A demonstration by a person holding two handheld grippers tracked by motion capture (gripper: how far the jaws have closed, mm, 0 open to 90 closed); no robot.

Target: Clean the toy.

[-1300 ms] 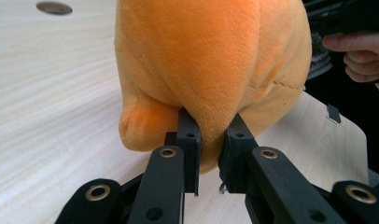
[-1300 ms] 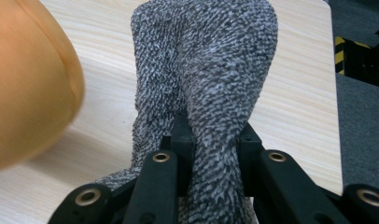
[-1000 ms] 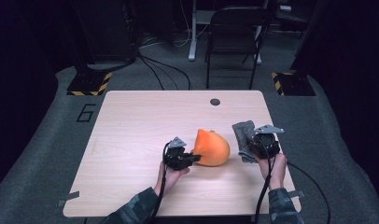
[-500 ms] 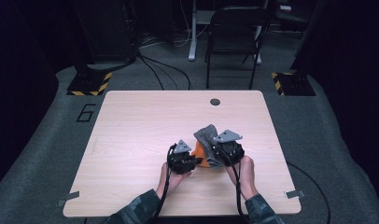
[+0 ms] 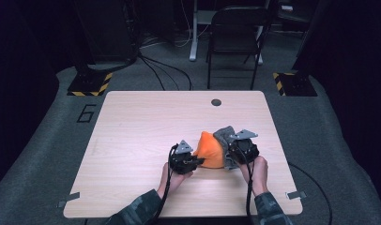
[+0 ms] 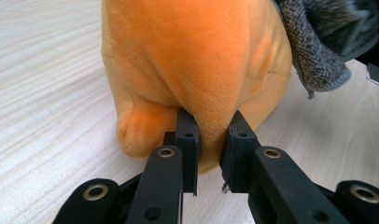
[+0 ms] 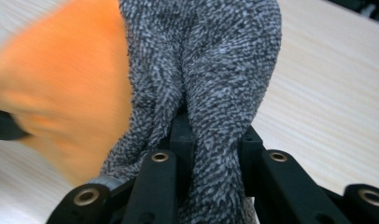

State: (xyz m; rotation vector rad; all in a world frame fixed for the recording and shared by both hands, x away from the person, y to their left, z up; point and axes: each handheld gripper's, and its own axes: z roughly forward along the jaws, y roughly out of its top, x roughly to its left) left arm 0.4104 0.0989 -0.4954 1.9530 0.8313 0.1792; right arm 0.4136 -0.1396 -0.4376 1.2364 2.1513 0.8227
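An orange plush toy (image 5: 210, 151) rests on the wooden table (image 5: 146, 122) near its front middle. My left gripper (image 5: 192, 161) is shut on a fold of the orange plush toy (image 6: 197, 70) at its lower left side. My right gripper (image 5: 232, 151) is shut on a grey towel (image 5: 224, 135), which bunches up between its jaws. The grey towel (image 7: 211, 65) presses against the right side of the orange plush toy (image 7: 61, 98). In the left gripper view a corner of the grey towel (image 6: 325, 42) hangs over the toy's upper right.
A small dark round cap (image 5: 216, 102) sits in the table's far middle. A folding chair (image 5: 235, 37) stands on the floor behind the table. Two striped floor blocks (image 5: 90, 84) lie at the back left and back right. Bare wood spreads across the table's left half.
My right gripper carried the grey towel from the toy's right over toward it, and the towel now rests against the toy's right side. The left gripper kept its hold on the toy.
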